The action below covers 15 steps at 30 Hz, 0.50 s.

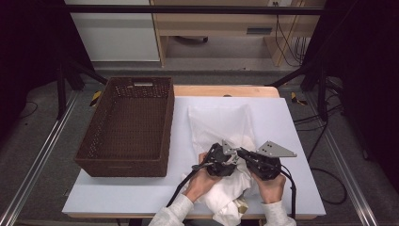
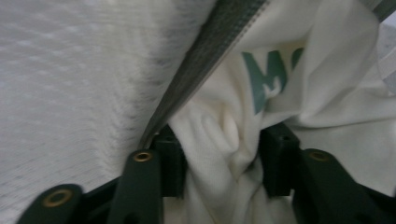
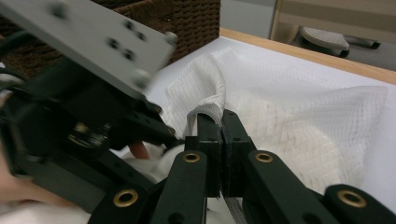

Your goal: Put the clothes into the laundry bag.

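Left gripper view: white shirt (image 2: 229, 135) bunched between left gripper (image 2: 222, 161) jaws.

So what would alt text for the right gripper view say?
The right tool is shut on the edge of a white mesh bag on a white table. The left tool is close by, with a brown wicker basket behind.

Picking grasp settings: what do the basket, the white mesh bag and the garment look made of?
Basket: dark brown woven wicker or rattan-like weave, matte, open lattice walls. Mesh bag: white netted fabric, likely synthetic, grid texture, zipper band at edge. Garment: soft cream knit, cotton-like, folds softly, green print.
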Available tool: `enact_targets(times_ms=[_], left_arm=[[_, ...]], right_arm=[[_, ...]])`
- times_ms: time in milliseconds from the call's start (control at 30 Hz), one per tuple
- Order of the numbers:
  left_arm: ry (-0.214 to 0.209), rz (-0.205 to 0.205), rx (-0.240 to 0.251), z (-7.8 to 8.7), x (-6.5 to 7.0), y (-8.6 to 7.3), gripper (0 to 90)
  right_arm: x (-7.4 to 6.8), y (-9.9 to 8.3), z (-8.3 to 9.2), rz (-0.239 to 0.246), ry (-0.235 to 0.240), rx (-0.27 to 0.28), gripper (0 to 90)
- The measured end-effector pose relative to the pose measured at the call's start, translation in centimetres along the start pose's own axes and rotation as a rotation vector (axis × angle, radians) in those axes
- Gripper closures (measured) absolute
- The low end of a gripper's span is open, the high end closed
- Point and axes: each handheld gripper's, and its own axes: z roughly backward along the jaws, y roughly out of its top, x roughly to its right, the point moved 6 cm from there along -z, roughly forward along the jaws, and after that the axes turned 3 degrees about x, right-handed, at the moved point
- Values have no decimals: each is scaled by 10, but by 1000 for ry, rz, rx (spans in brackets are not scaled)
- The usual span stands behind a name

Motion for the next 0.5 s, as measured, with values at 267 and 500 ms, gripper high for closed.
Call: enact_targets(times_ms=[267, 500], left_arm=[[-51, 20, 93, 57, 8, -19, 163], [-142, 156, 62, 33, 13, -47, 352]], right_arm=[[5, -6, 0, -18, -5, -20, 888], [1, -11, -5, -16, -1, -42, 888]])
